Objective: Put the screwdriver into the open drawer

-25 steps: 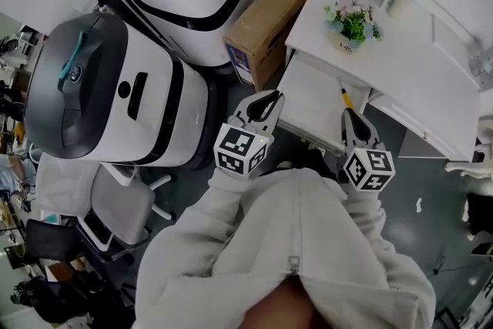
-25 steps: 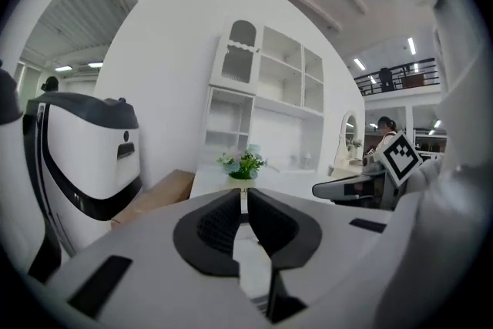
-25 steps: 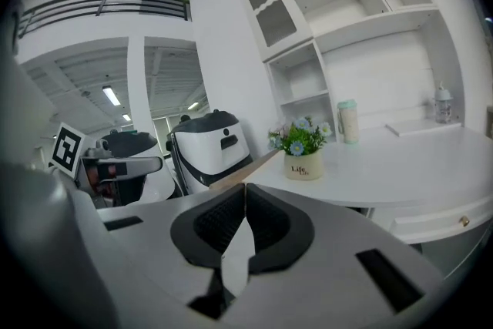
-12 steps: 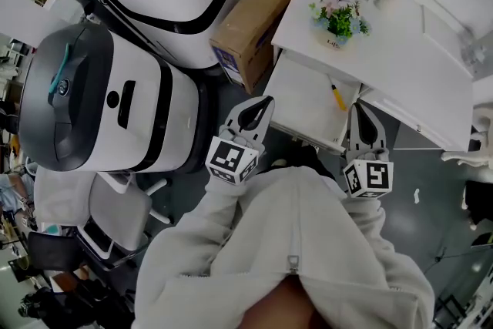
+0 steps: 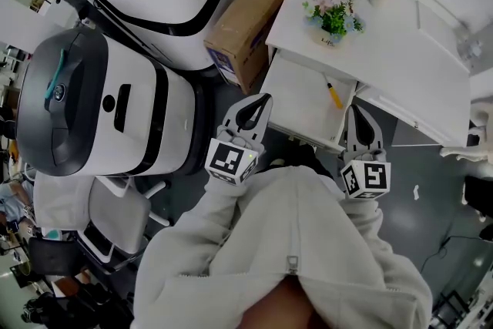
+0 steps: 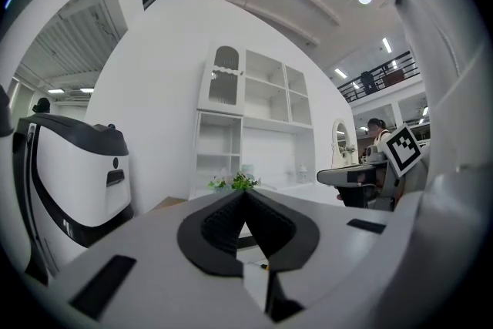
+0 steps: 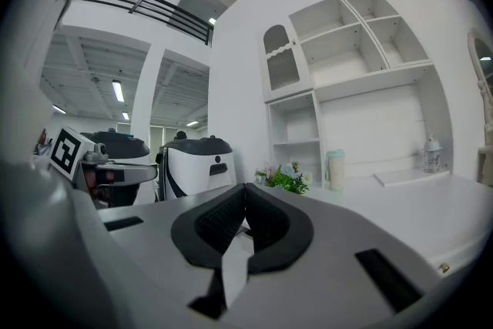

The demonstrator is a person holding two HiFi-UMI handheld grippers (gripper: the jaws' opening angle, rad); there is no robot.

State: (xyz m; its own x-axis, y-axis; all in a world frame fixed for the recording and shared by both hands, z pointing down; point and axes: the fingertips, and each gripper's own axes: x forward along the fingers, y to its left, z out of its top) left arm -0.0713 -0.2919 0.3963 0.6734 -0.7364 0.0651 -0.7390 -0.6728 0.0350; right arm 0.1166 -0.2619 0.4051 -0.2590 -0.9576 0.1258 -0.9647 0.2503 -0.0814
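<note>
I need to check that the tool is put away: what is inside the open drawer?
A yellow-handled screwdriver lies on the floor of the white drawer, near its right side. Nothing else shows there. The drawer's rear, under the desktop, is covered.

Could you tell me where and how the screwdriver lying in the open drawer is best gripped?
Probably by its yellow handle, which looks like the broader part. The screwdriver lies flat on the drawer floor near a side wall, so come from above with the fingers across the handle.
</note>
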